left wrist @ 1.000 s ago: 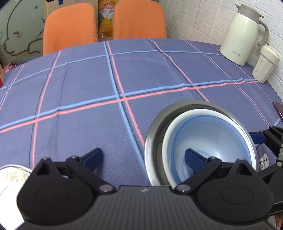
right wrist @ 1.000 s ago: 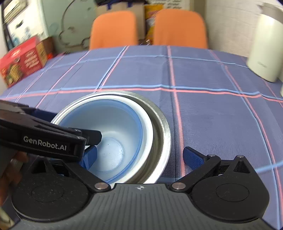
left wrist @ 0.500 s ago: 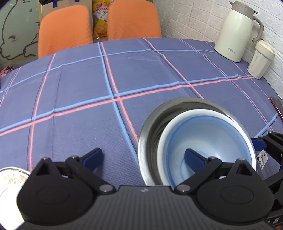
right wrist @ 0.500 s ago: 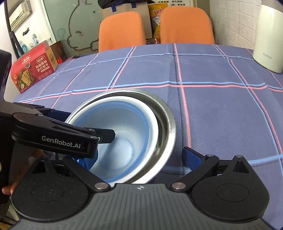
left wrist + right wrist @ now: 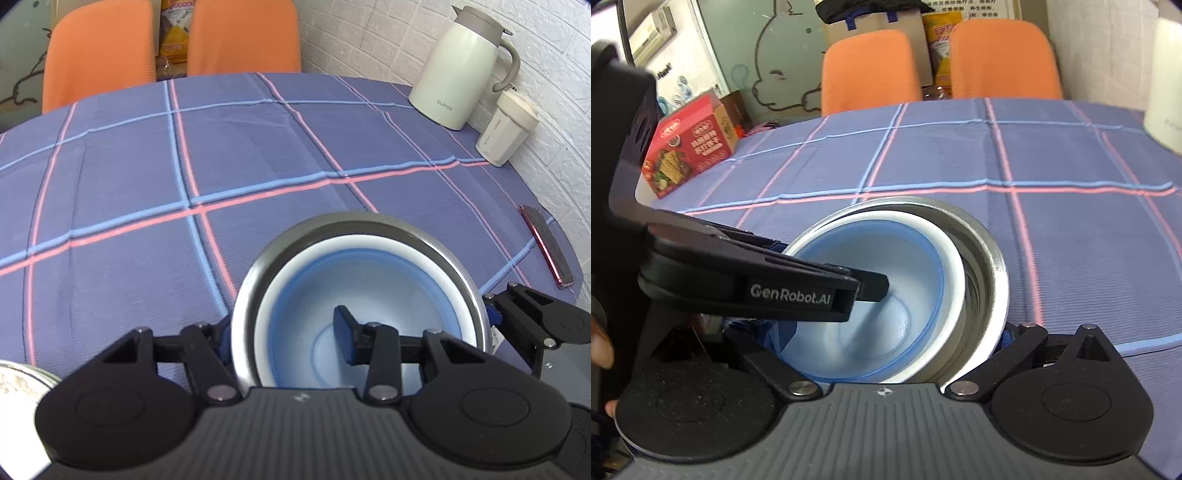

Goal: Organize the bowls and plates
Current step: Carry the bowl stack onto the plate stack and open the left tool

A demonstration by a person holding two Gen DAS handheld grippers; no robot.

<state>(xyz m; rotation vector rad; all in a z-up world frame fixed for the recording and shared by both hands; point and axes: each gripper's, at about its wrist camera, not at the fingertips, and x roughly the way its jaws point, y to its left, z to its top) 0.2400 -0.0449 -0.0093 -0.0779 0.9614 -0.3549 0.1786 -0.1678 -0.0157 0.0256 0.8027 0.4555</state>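
A steel bowl [image 5: 424, 232] holds a nested white bowl [image 5: 369, 242] and a blue bowl [image 5: 388, 291] inside it. The stack is lifted and tilted over the blue checked tablecloth [image 5: 147, 166]. My left gripper [image 5: 282, 334] is shut on the stack's left rim, one finger outside the steel wall, the other inside the blue bowl. My right gripper [image 5: 897, 336] is shut on the stack's near-right rim, seen in the right wrist view with the steel bowl [image 5: 993, 258], white bowl [image 5: 955, 266] and blue bowl [image 5: 886, 332].
A white thermos jug [image 5: 461, 70] and a lidded cup [image 5: 506, 129] stand at the back right. A red-edged phone [image 5: 546, 247] lies by the right edge. Another steel dish [image 5: 18, 384] sits at the near left. A red snack box [image 5: 687, 144] and two orange chairs [image 5: 99, 51] stand beyond.
Both grippers have closed onto the bowl stack's rim from opposite sides. The stack has come up and tilted, and both cameras sit higher and closer to it.
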